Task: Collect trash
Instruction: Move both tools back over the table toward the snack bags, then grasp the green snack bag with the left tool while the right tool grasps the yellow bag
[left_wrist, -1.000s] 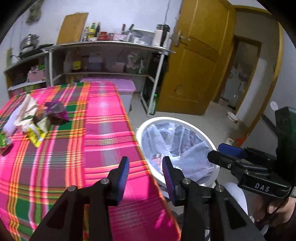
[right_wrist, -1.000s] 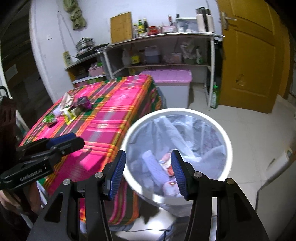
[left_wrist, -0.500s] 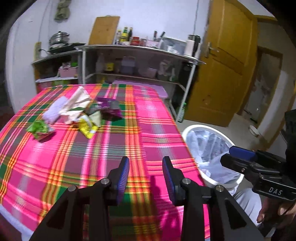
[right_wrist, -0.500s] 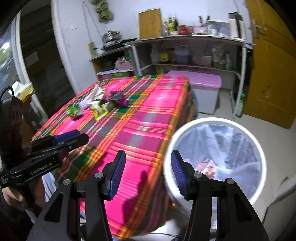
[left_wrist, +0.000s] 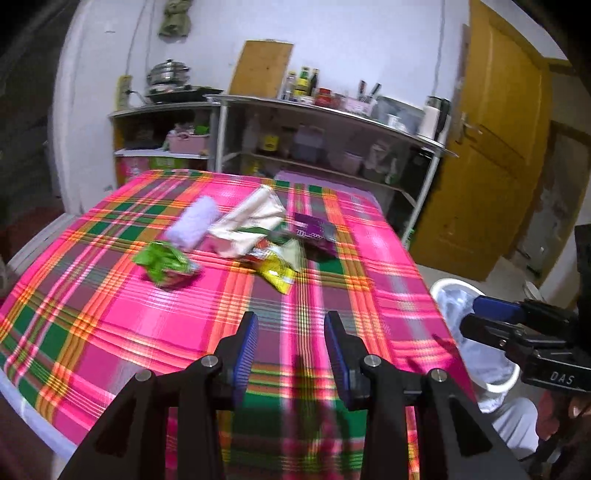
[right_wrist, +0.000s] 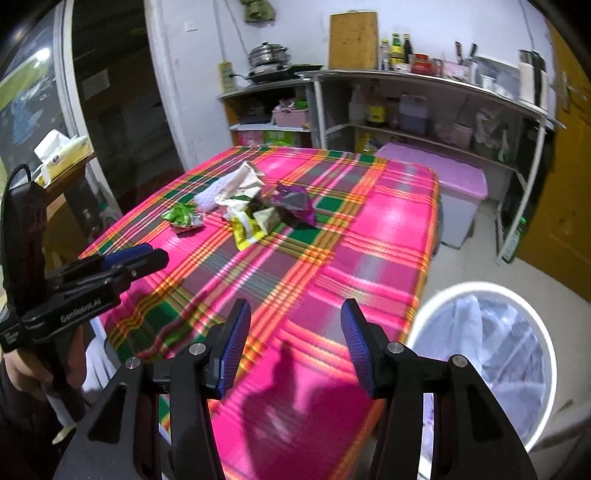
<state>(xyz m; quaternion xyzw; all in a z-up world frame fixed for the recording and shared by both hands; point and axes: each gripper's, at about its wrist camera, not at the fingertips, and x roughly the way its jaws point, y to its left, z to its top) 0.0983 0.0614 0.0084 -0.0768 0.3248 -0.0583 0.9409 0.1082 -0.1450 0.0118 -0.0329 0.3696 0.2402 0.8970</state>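
Crumpled wrappers lie in a heap on the pink plaid tablecloth (left_wrist: 155, 325): a green wrapper (left_wrist: 165, 264), a yellow wrapper (left_wrist: 279, 271), a purple packet (left_wrist: 314, 233), a beige paper bag (left_wrist: 251, 221) and a lilac roll (left_wrist: 194, 223). The same heap shows in the right wrist view, with the green wrapper (right_wrist: 183, 218), yellow wrapper (right_wrist: 247, 230) and purple packet (right_wrist: 293, 201). My left gripper (left_wrist: 290, 339) hovers open over the near part of the cloth, well short of the heap. My right gripper (right_wrist: 291, 336) is open and empty above the table's near corner. A white bin (right_wrist: 517, 302) lined with a pale bag stands on the floor to the right.
Metal shelves (left_wrist: 325, 122) with bottles and pots line the back wall. A lilac storage box (right_wrist: 439, 173) sits beyond the table. A yellow wooden door (left_wrist: 491, 147) is at the right. A side table with a tissue box (right_wrist: 61, 149) stands at the left.
Both grippers have swung left from over the bin to above the table. The wrapper heap now lies ahead of them. Neither jaw gap has changed.
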